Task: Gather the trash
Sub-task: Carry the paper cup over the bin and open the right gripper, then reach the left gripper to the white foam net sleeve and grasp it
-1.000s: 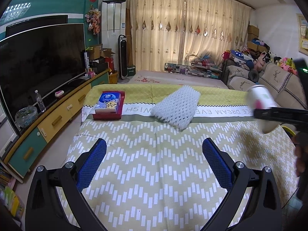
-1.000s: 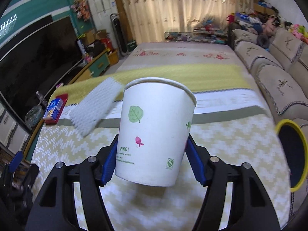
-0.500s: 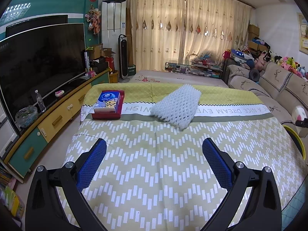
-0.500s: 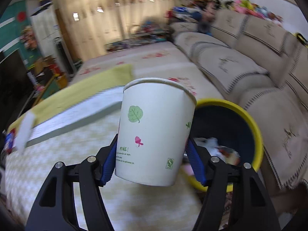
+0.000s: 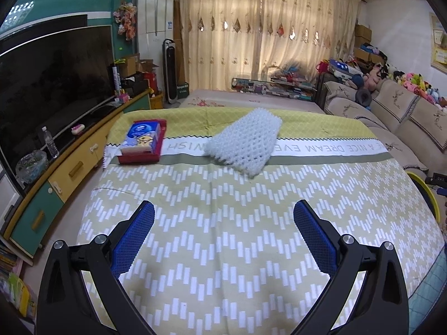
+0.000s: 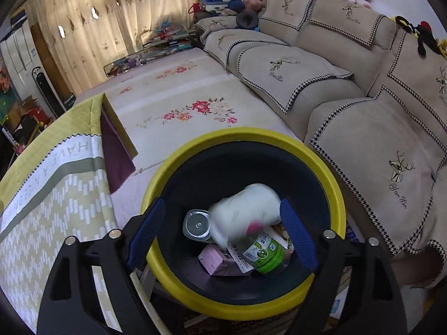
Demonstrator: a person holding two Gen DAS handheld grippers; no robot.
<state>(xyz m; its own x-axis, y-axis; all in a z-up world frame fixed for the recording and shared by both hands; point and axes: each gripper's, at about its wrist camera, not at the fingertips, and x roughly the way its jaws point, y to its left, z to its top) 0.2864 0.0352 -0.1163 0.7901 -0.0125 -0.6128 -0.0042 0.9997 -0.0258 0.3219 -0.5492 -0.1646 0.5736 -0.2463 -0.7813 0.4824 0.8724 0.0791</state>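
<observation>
Release step, by the look of it: the cup (image 6: 245, 209) is a blurred white shape inside the bin (image 6: 329, 184), loose between and beyond the right gripper (image 6: 223, 220), whose jaws have just been opening and now stand spread with neither pad touching it.

Going left to right across the table (image 5: 223, 237) in the left view: a red tray (image 5: 139, 157) with a blue-and-white pack (image 5: 144, 135) in it sits near the far left corner; I judge it may not be trash. Just right of it lies a foam net (image 5: 245, 142), flat on the cloth and slanting across the printed band. It is the one clear piece of trash left on the table. At the far right edge a sliver of the bin's yellow rim (image 5: 427, 195) shows beside the table.

The left gripper (image 5: 223, 237) hovers over the near part of the cloth, jaws wide apart and empty, with the net well ahead of it and slightly right of its centre line.

Next, I judge, one gripper needs to reach forward to the net, come down over it and pinch it lightly, since it looks soft and springy, then carry it right to the bin. In the bin a bottle (image 6: 259, 251), a can (image 6: 197, 224) and a pink box (image 6: 212, 259) already lie under the cup.
</observation>
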